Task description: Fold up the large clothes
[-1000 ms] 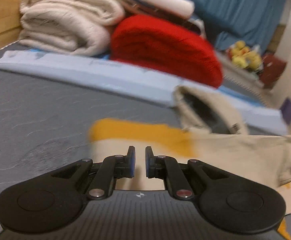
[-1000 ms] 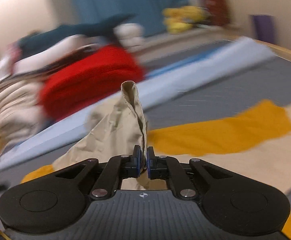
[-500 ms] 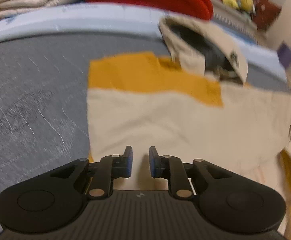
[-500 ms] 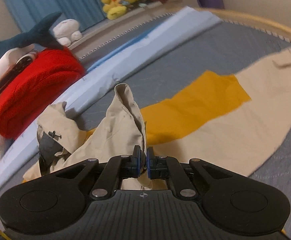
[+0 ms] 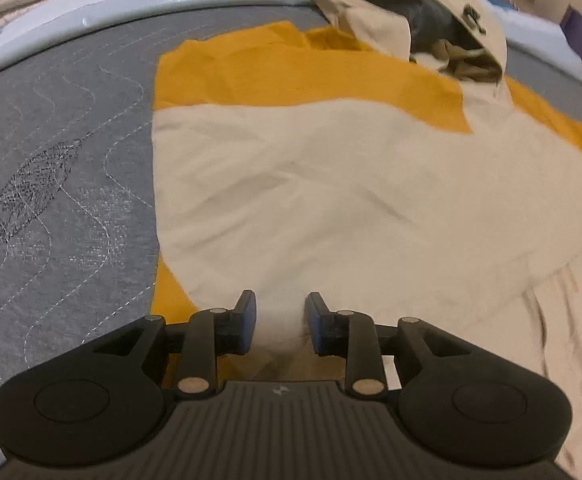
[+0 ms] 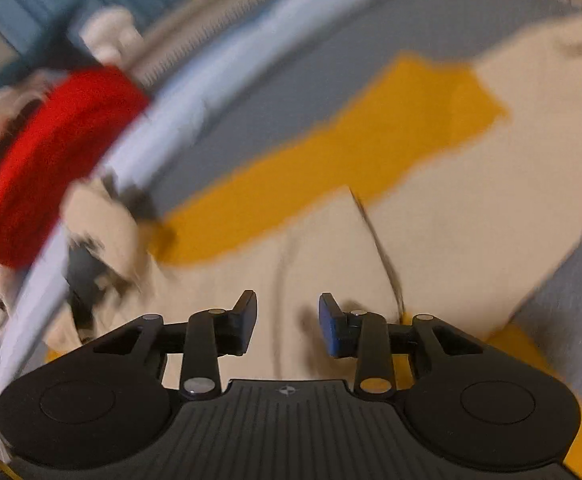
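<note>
Grey quilted mattress (image 5: 59, 184) supporting cream-and-yellow hoodie (image 5: 351, 184), hood at 1 o'clock (unfolded). Left gripper (image 5: 281, 318), right gripper (image 6: 287, 320) just opening, gripping nothing; further folds remaining.

Right claw (image 6: 287, 320) points down at the cream & mustard hoodie (image 6: 431, 208), spread on the grey mattress (image 6: 291, 92). Jaws have just been opening; they stand apart w/ nothing pinched, cream cloth lying under the gap. Hood (image 6: 103, 232) sits crumpled at left, by the pale-blue sheet edge (image 6: 163, 128). Red knit bundle (image 6: 47, 160) beyond it. View is motion-blurred.
</note>
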Tool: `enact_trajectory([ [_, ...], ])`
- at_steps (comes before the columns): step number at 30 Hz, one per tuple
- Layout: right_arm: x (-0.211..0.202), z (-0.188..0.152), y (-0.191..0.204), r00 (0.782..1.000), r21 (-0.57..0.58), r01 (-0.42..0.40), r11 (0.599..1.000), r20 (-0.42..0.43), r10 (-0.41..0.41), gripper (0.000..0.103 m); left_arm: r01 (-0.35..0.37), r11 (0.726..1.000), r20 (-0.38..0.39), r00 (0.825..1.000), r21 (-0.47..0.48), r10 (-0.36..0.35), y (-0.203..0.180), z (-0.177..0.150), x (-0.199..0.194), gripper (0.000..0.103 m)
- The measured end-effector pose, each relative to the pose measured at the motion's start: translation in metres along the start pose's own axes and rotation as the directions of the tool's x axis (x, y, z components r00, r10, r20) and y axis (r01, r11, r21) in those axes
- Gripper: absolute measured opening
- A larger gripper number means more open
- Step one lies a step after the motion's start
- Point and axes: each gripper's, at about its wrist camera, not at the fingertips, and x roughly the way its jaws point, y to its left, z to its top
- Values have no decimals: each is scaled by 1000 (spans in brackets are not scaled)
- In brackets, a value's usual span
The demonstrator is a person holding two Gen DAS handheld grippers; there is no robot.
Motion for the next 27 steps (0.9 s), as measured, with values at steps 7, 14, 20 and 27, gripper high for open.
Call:
enact_trajectory([
  [7,23,-11,-8,996,11,65,998,-69,-64,35,7,1000,-16,1000,-19,-8,3,-2,2,34],
  [14,12,-2,-7,997,-37,77,996,-15,-77,36,10,1000,-14,1000,-23,-10,-4,-4,-3,36],
  [20,5,3,-31,995,40,101,994,-30,-100,36,-5,1000,84,996,4,4,-20,1,-31,39],
  [27,-56,19,-23,976,-174,70,982,217,-31,36,-10,999,268,964,45,-2,-56,2,-74,45],
])
